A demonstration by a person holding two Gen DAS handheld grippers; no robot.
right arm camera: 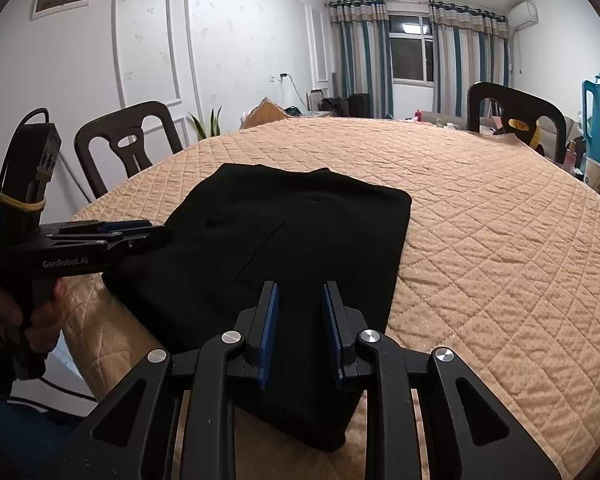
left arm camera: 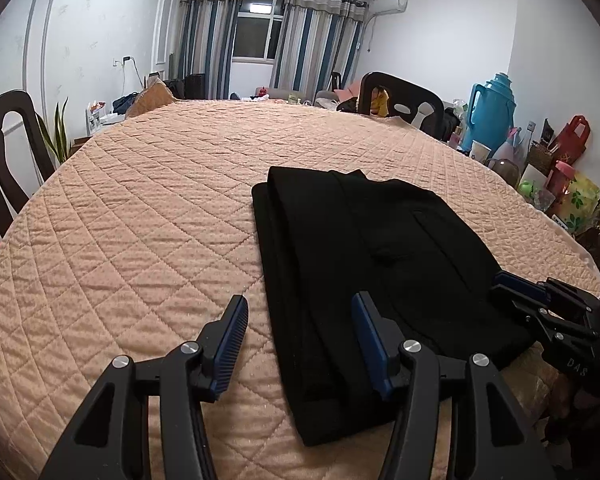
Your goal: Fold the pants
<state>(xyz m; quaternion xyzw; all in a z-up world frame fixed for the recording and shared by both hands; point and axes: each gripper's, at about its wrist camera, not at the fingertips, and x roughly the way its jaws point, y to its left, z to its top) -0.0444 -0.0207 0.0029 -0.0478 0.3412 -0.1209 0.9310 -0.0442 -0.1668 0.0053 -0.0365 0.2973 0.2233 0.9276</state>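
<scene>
pants: folded, near surface front edge, open quilt beyond | left tool: wide, empty | right tool: narrow gap, empty | label: GenRobot.AI

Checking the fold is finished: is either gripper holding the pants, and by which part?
Nothing is held: left gripper and right gripper are open above the folded black pants.

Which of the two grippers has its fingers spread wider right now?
The left gripper: its fingers straddle the black pants' left edge with a broad gap. The right gripper shows a narrow gap.
</scene>
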